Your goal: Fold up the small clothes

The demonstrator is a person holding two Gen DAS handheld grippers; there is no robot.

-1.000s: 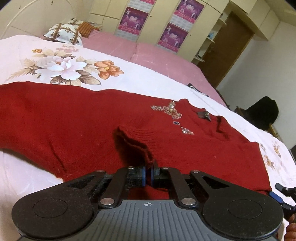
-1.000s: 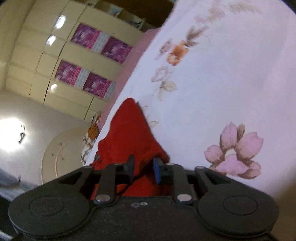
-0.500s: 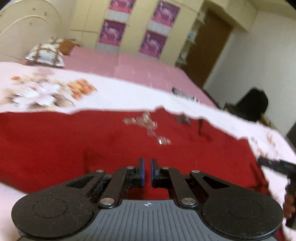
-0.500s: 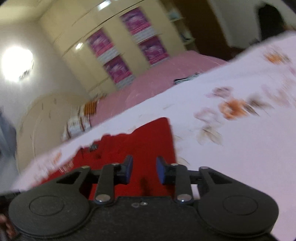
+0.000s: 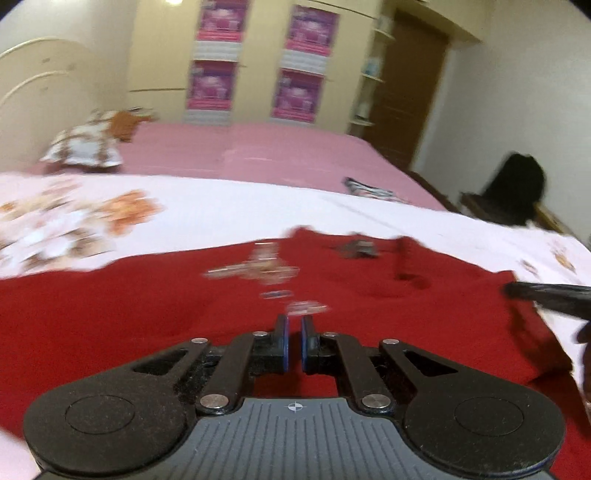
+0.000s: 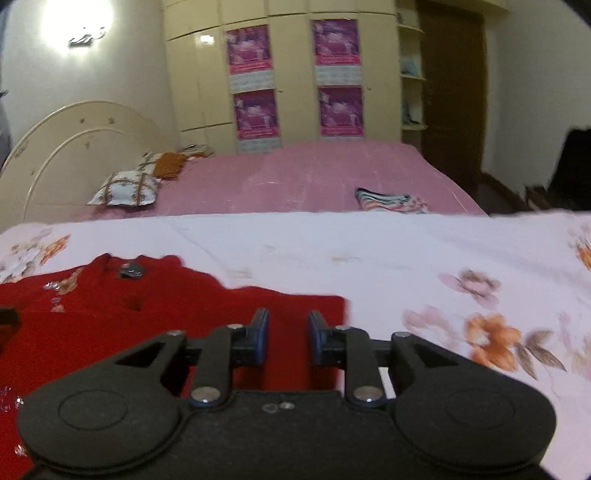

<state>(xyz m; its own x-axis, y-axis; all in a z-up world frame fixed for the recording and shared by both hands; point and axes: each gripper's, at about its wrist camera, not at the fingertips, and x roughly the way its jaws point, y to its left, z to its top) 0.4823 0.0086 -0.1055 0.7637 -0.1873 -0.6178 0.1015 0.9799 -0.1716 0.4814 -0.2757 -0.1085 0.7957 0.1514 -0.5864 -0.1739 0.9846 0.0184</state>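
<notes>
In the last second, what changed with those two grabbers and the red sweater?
Both let go. The left gripper had pinched a sleeve cuff; now shut, it holds nothing. The right gripper dropped its bunched cloth, rolled level, and its fingers kept closing, gap empty. The red sweater lies flatter. The floral sheet stayed put.

My two wrist cameras look low and close across the red knitted sweater [image 5: 110,317] [image 6: 92,332], both facing the cream wardrobe [image 5: 255,62] [image 6: 291,74].

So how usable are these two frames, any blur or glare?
Left wrist view: motion blur smears the red knitted sweater's beaded trim and the floral bedsheet. Right wrist view: sharper, with wall-lamp glare top left; fisheye bending in both.
</notes>
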